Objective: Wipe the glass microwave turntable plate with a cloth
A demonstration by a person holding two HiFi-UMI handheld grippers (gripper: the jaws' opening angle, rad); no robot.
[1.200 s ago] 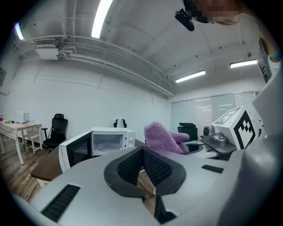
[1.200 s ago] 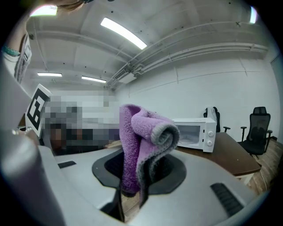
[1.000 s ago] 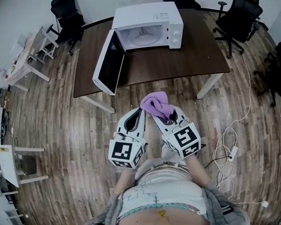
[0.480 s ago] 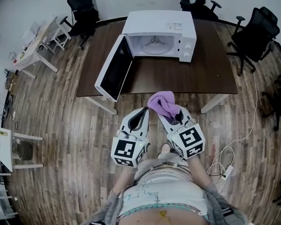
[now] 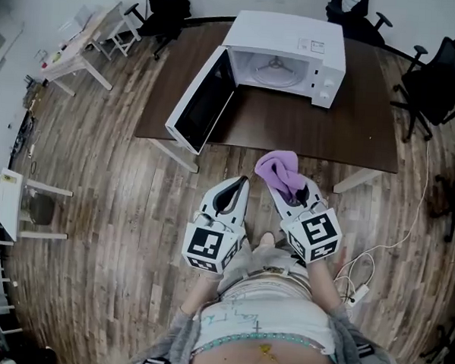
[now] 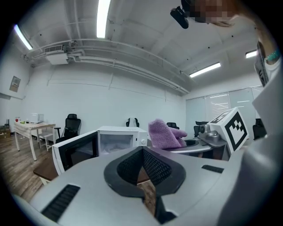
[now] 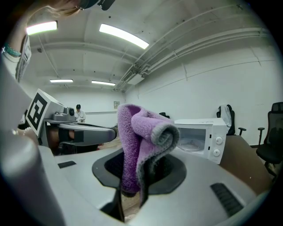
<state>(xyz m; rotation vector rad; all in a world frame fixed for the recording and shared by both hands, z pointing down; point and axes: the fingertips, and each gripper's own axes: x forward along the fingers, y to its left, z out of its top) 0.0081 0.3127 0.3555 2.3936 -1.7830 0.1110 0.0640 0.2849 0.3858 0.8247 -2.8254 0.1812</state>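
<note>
Glass turntable plate [image 5: 275,67] is seen seated in the open microwave [image 5: 296,36] on the far table [image 5: 306,132], untouched; cloth [image 5: 280,171] is pinched by the right gripper [image 5: 291,190], near; left gripper [image 5: 241,184] is pressed together on nothing; approach is judged in hand; next, the plate must be reached with the cloth.

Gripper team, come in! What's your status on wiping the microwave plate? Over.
Left gripper shut, empty; right gripper shut on fuzzy purple cloth. Round glass turntable plate inside white microwave, untouched. Its door open; nothing seen in the way.
</note>
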